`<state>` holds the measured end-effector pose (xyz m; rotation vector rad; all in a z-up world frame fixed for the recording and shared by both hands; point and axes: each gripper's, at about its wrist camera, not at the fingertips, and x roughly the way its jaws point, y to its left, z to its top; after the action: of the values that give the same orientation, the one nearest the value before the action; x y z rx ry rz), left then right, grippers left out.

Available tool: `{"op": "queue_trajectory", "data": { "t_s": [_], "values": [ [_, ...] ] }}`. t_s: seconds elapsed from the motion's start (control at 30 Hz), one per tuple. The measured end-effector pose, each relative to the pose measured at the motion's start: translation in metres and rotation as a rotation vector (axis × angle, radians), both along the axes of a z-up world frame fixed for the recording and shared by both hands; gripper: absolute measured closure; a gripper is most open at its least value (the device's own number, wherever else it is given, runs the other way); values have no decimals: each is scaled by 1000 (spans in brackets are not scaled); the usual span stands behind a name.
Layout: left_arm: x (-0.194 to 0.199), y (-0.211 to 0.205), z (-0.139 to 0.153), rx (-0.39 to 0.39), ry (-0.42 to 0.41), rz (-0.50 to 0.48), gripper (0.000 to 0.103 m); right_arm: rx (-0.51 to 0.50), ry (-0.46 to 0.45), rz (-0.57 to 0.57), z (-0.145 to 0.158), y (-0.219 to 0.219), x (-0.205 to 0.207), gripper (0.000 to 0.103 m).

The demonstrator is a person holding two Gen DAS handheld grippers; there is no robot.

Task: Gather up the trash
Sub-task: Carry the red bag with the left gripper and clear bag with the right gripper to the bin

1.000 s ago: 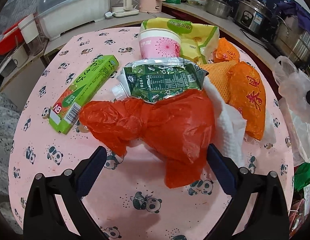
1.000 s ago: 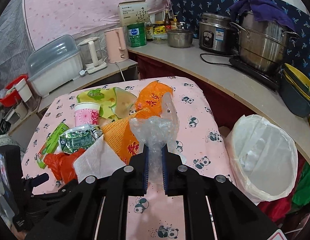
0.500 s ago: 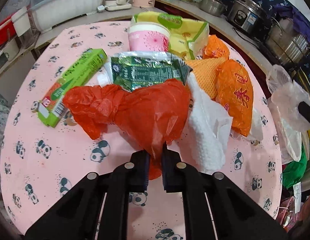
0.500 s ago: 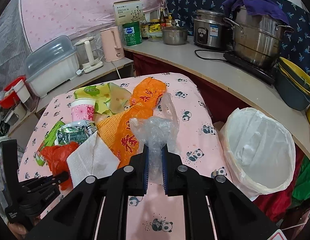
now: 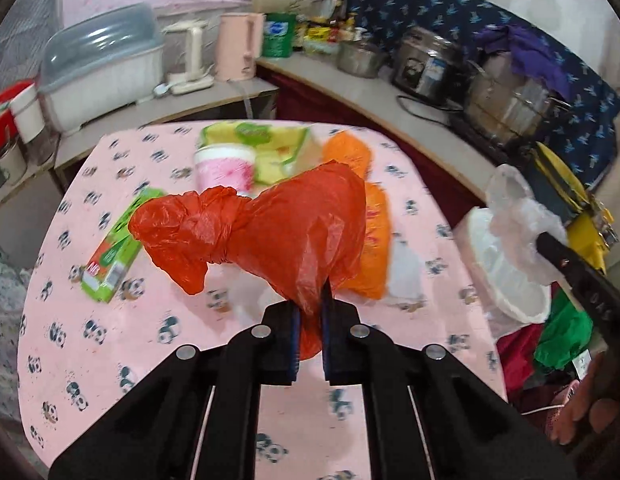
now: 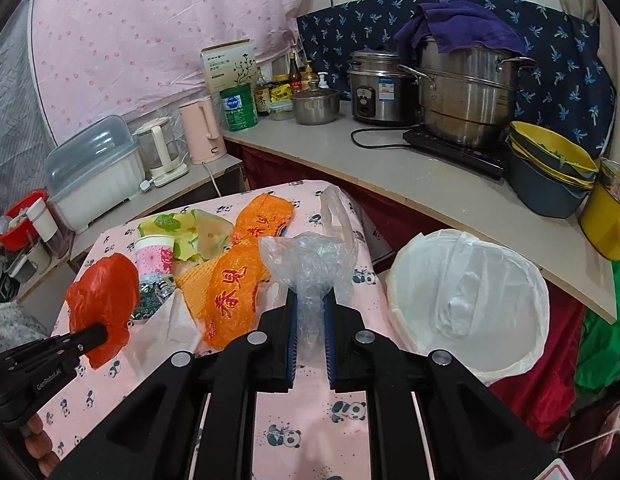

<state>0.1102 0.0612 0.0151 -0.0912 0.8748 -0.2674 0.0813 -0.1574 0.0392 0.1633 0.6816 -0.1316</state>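
My left gripper (image 5: 309, 322) is shut on a red plastic bag (image 5: 269, 232) and holds it lifted above the pink panda-print table (image 5: 121, 344); the bag also shows in the right wrist view (image 6: 103, 300). My right gripper (image 6: 310, 320) is shut on a crumpled clear plastic bag (image 6: 310, 264), held above the table's right side, left of the white-lined trash bin (image 6: 470, 304). On the table lie orange bags (image 6: 233, 288), a pink paper cup (image 6: 153, 256), a yellow-green wrapper (image 6: 181, 228), a green carton (image 5: 117, 248) and a white napkin (image 6: 161, 320).
A curved counter (image 6: 390, 168) behind the table carries pots, a rice cooker, a pink kettle and stacked bowls. A dish box (image 6: 93, 168) stands at the far left. Red and green cloth (image 6: 598, 344) hangs beside the bin.
My left gripper closed on the red bag and lifted it off the table, tilting upward. My right gripper kept its hold on the clear bag and shifted slightly toward the bin.
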Motion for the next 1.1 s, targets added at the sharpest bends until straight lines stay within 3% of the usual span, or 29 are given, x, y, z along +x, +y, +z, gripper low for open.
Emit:
{"op": "queue_trajectory", "data": {
  "t_s": [0.23, 0.57, 1.1],
  "values": [
    [-13, -77, 16, -2, -33, -160, 96, 12, -16, -106, 1, -46, -23, 93],
    [-24, -181, 10, 15, -28, -356, 95, 31, 15, -256, -20, -118, -51, 92],
    [-1, -283, -12, 35, -10, -522, 95, 54, 58, -346, -47, -174, -37, 92]
  ]
}}
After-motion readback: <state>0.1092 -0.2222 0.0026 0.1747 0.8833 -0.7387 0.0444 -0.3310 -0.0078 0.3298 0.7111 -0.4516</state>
